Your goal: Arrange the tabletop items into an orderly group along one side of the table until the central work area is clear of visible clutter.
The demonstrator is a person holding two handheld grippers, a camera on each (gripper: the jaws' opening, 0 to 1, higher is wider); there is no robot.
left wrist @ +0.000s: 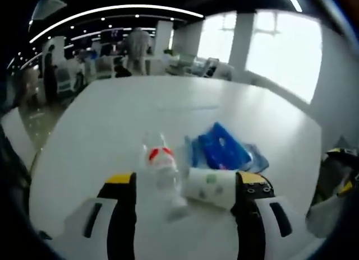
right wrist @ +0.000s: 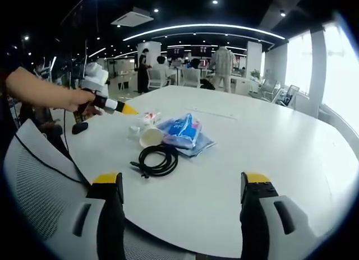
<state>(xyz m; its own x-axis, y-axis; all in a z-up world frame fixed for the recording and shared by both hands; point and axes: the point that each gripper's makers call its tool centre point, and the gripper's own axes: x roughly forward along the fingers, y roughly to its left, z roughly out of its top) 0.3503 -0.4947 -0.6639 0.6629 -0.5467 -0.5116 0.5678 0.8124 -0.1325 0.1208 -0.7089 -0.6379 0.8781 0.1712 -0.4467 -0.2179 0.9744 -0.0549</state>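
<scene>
A clear plastic bottle with a red label lies on the white table. Beside it a white paper cup lies on its side, with a blue packet behind it. My left gripper is open just short of the bottle and cup, nothing between its jaws. In the right gripper view a hand holds the left gripper left of the bottle, cup, blue packet and a coiled black cable. My right gripper is open over the near table edge, well short of them.
A small black object lies at the table's left edge. A white mesh chair stands close at lower left. Chairs, desks and people are far behind the table. The right gripper shows at the right edge of the left gripper view.
</scene>
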